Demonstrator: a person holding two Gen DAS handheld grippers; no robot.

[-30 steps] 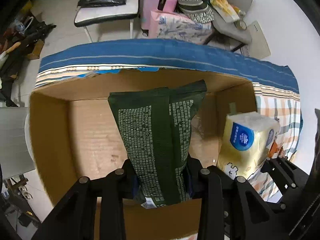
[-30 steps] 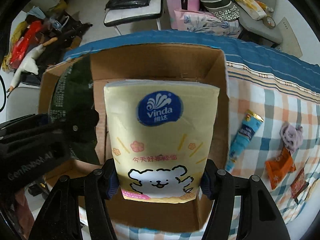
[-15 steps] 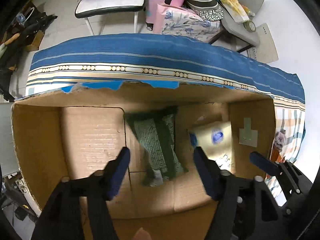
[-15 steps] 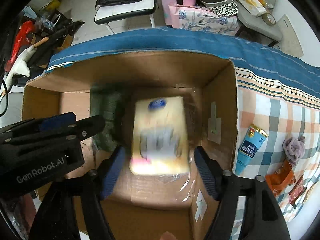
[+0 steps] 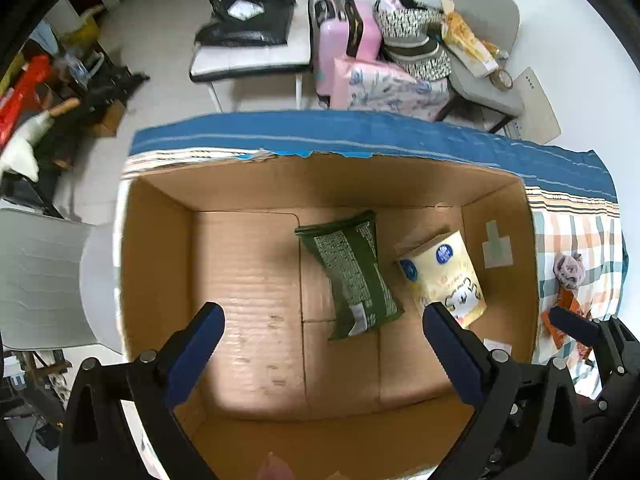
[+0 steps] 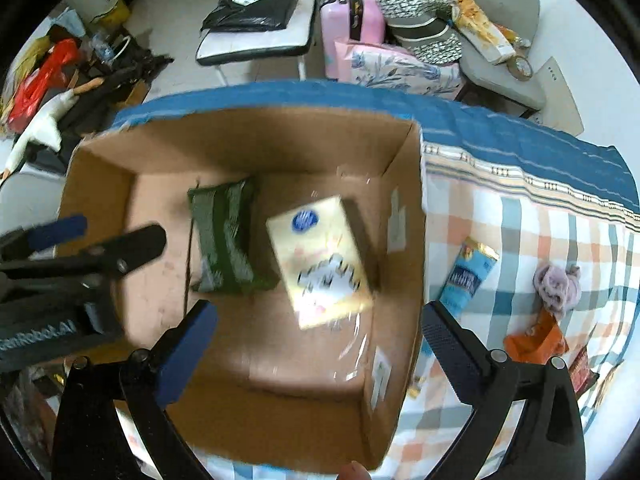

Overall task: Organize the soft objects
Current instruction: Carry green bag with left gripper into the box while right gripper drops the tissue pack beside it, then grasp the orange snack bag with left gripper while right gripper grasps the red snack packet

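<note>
A dark green packet [image 5: 352, 276] and a yellow tissue pack [image 5: 444, 276] lie side by side on the floor of an open cardboard box [image 5: 160, 280]. My left gripper [image 5: 320, 344] is open and empty above the box. My right gripper [image 6: 316, 344] is open and empty above the box's right half. The same green packet [image 6: 224, 236], tissue pack [image 6: 320, 264] and box [image 6: 400, 320] show in the right wrist view, where the left gripper's fingers [image 6: 120, 252] reach in from the left.
On the checked cloth [image 6: 520, 232] right of the box lie a blue tube [image 6: 468, 276], a mauve cloth wad [image 6: 558, 284] and an orange wrapper [image 6: 536, 340]. Behind the table stand a white chair [image 5: 256, 56], a pink suitcase [image 5: 344, 36] and a grey chair [image 5: 488, 40].
Both grippers opened and let go: the green packet and the tissue pack dropped into the box and now lie on its floor. Both grippers have risen and pulled back.
</note>
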